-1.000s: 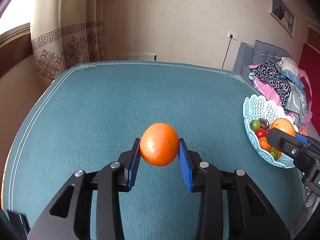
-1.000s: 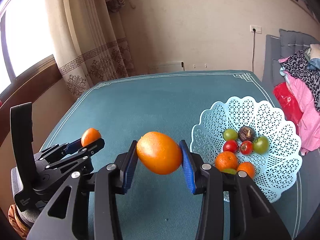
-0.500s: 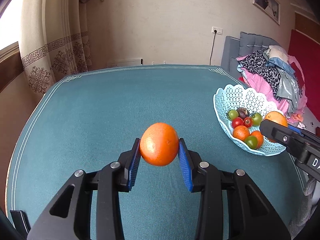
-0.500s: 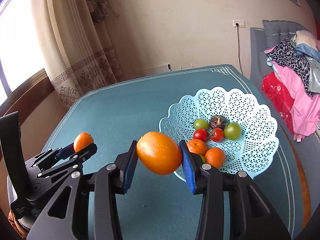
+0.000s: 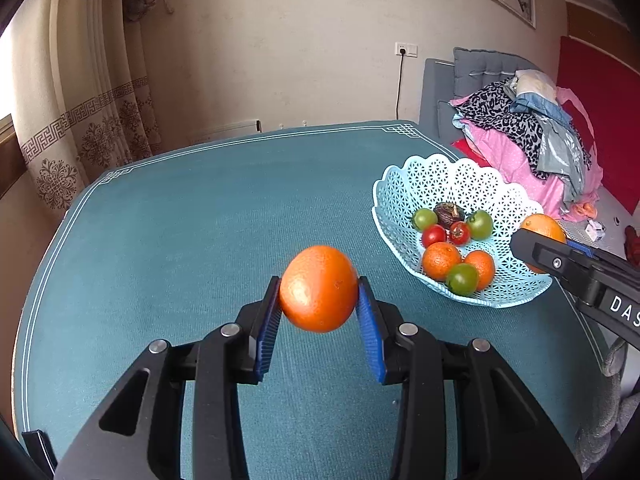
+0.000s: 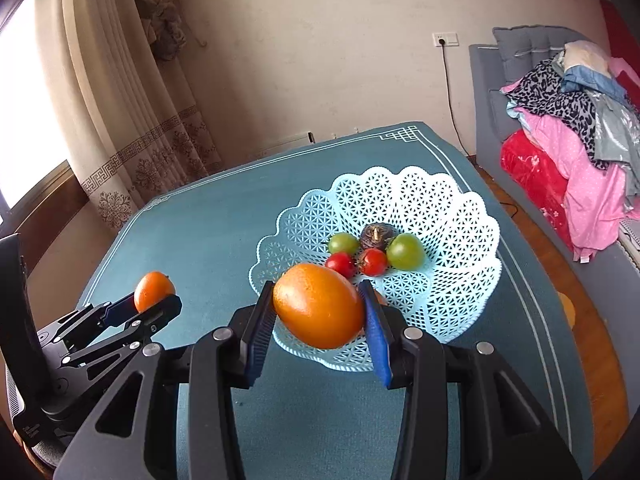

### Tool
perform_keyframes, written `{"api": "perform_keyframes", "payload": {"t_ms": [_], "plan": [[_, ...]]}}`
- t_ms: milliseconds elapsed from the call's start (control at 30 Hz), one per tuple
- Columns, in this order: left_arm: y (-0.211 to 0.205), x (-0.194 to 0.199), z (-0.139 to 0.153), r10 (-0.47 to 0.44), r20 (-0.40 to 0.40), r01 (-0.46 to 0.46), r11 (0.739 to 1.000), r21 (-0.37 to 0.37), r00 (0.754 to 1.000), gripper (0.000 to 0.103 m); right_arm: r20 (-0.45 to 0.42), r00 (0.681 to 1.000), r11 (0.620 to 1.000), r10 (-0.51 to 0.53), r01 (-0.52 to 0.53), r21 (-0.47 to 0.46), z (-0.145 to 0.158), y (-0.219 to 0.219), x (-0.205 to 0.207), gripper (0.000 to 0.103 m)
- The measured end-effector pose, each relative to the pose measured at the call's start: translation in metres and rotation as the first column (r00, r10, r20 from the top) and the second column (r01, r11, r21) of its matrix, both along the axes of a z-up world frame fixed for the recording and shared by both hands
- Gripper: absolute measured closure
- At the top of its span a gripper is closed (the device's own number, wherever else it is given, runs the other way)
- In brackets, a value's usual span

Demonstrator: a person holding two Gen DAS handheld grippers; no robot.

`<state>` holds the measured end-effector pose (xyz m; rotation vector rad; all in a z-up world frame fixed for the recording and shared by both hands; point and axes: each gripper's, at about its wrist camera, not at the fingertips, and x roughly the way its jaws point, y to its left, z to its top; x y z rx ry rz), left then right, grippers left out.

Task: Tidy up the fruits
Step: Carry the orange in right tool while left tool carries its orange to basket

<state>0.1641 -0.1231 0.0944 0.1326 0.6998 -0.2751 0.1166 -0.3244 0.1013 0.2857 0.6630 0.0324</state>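
My left gripper [image 5: 318,308] is shut on a round orange [image 5: 318,288] and holds it above the teal table, left of the basket. My right gripper [image 6: 318,320] is shut on a larger oval orange [image 6: 319,311] and holds it over the near rim of the light blue lattice basket [image 6: 452,200]. The basket [image 5: 448,172] holds green, red and orange fruits and one dark fruit. The right gripper with its orange [image 5: 542,229] shows at the right edge of the left wrist view. The left gripper's orange [image 6: 152,290] shows at the left of the right wrist view.
The teal table [image 5: 180,220] has a white border line. A grey sofa with a pile of clothes [image 6: 580,128] stands to the right of the table. Curtains [image 6: 120,100] and a window are at the left. A wall socket with a cable is behind.
Both grippers have swung towards the basket with their oranges. The basket now sits nearer the middle of both views, and the right orange is over its near rim.
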Motion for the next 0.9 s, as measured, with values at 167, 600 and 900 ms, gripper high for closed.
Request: {"api": "perform_keyframes", "payload": {"t_ms": [167,600,900], "plan": [[-0.016,-0.001,0.001,-0.031,0.003,0.031,0.999,0.006,1.0,0.065,-0.005,0.999,0.999,-0.038,0.038,-0.006,-0.005,-0.015,-0.002,0.061],[-0.037,0.0,0.004,-0.058,0.009,0.058,0.998,0.014,0.998,0.065,0.011,0.995,0.995,-0.104,0.104,0.005,-0.012,-0.051,-0.007,0.061],[-0.051,0.007,0.008,-0.077,0.008,0.076,0.997,0.018,0.997,0.065,0.008,0.993,0.993,-0.117,0.117,-0.013,-0.018,-0.062,0.0,0.061]]}}
